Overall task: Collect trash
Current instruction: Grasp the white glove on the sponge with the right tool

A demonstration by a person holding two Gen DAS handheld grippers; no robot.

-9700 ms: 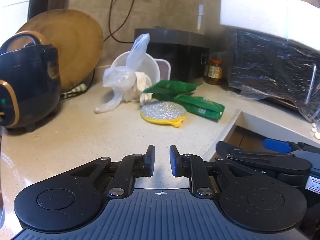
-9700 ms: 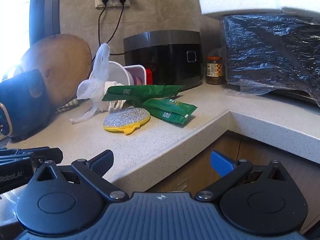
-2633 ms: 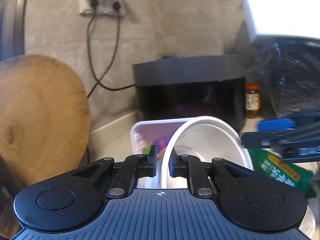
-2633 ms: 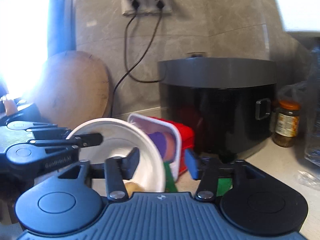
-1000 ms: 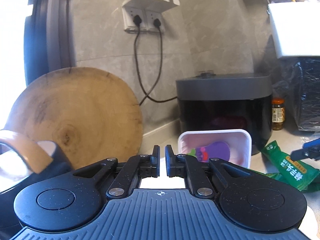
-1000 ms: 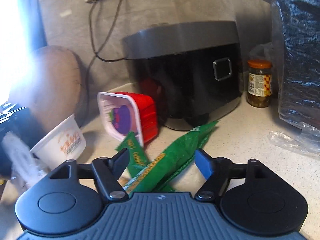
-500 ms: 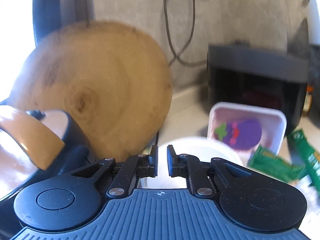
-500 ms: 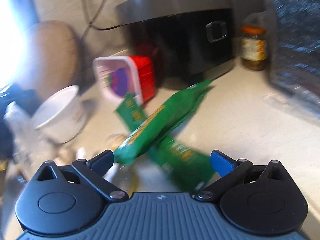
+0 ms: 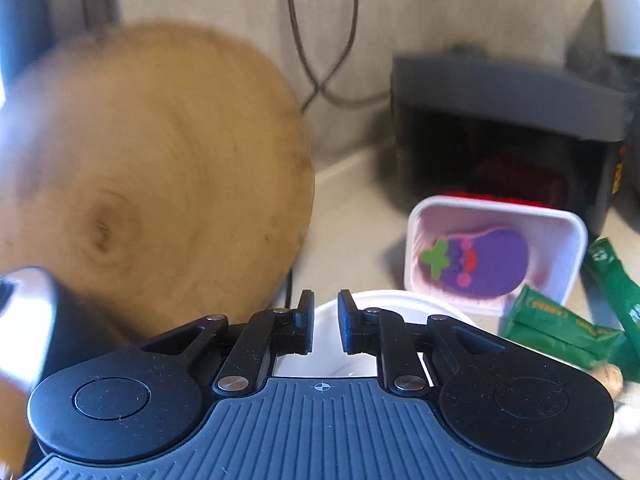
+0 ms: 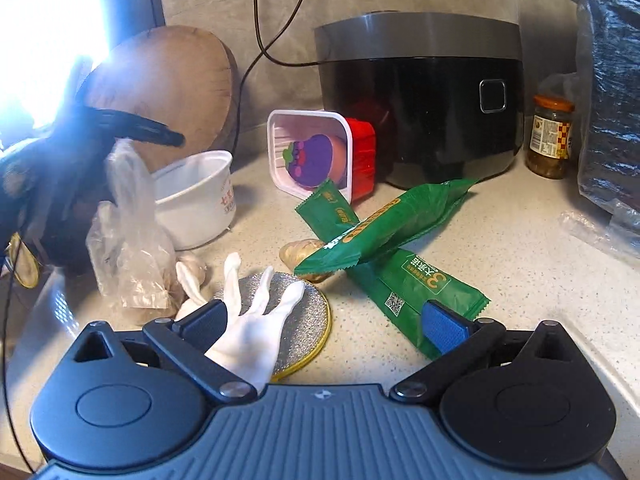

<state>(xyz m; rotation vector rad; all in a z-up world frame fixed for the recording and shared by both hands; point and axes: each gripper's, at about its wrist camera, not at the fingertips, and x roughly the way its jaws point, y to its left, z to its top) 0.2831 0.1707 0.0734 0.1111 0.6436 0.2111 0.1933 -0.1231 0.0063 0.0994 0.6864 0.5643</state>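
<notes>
My left gripper [image 9: 323,322] hovers over the near rim of a white paper bowl [image 9: 400,312], its jaws a narrow gap apart with nothing clamped between them. The bowl [image 10: 196,200] stands upright on the counter. My right gripper [image 10: 324,328] is wide open and empty, low over a white glove [image 10: 248,328] that lies on a silver scrubbing pad [image 10: 308,320]. Green snack wrappers [image 10: 384,228] lie crossed just ahead. They also show in the left wrist view [image 9: 560,332]. A red tub with a purple label [image 10: 316,160] lies on its side. A crumpled plastic bag [image 10: 128,232] stands at the left.
A black rice cooker [image 10: 420,92] stands at the back, a jar [image 10: 550,136] to its right. A round wooden board [image 9: 152,184] leans on the wall. Black foil-wrapped goods [image 10: 612,100] fill the right. A piece of ginger [image 10: 300,252] lies under the wrappers. The counter edge [image 10: 600,344] runs at the right.
My left gripper has dipped lower over the bowl and its jaws have parted slightly. My right gripper has pulled back and down, so the glove and scrubbing pad now lie between its fingers.
</notes>
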